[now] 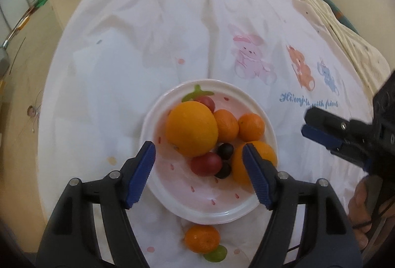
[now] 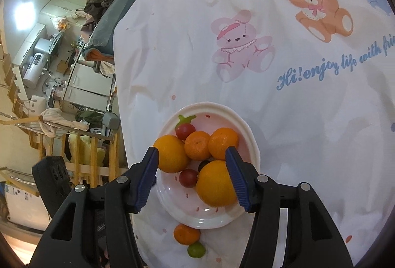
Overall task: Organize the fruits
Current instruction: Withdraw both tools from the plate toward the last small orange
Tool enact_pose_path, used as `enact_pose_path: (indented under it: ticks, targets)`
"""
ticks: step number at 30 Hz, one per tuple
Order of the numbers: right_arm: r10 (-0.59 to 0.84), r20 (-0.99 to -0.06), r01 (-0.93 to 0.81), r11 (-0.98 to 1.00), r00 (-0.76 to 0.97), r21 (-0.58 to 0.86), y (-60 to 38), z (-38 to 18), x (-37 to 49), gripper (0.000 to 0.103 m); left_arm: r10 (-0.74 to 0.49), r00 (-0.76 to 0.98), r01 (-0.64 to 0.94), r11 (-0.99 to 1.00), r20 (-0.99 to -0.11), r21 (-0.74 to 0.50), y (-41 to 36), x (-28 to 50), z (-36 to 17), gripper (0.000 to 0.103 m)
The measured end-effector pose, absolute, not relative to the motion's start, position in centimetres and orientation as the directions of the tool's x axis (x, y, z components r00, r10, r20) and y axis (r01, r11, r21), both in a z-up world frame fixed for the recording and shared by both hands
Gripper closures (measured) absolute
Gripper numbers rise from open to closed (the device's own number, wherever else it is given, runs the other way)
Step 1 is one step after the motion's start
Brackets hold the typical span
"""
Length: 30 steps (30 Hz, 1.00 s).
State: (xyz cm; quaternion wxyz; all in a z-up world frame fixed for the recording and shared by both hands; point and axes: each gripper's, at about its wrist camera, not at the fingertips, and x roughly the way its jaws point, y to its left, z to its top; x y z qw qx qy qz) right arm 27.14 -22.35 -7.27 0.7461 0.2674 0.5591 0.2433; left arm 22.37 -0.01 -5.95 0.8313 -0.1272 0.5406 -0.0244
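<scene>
Where ribbed tool point(image 1: 198, 175) gapes, glossy round plate point(image 1: 267, 124).

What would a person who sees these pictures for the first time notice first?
First, the white plate in the middle of the bedsheet, heaped with two oranges, tangerines and grapes. Just outside its near rim lie a stray tangerine and a green grape, touching each other. The left gripper and the right gripper both hang open above the plate, holding nothing.
</scene>
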Motion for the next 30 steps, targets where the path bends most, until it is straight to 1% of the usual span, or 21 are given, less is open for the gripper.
enact_pose_path:
  ticks: [9, 15, 30]
  targets:
    - [0.647, -0.705, -0.077, 0.75, 0.291, 0.656, -22.7, -5.4, 24.3, 0.043, -0.162, 0.438, -0.093, 0.97, -0.884, -0.224, 0.4, 20.1, -4.6, 0.033]
    - [0.642, -0.699, -0.016, 0.74, 0.315, 0.672, -24.5, -5.5, 22.1, 0.041, -0.119, 0.457, -0.053, 0.986, -0.881, -0.16, 0.0, 18.5, -3.6, 0.033]
    - [0.62, -0.705, 0.022, 0.745, 0.344, 0.667, -26.2, -5.1, 16.5, 0.041, -0.112, 0.434, -0.052, 0.988, -0.894, -0.149, 0.6, 14.0, -3.9, 0.033]
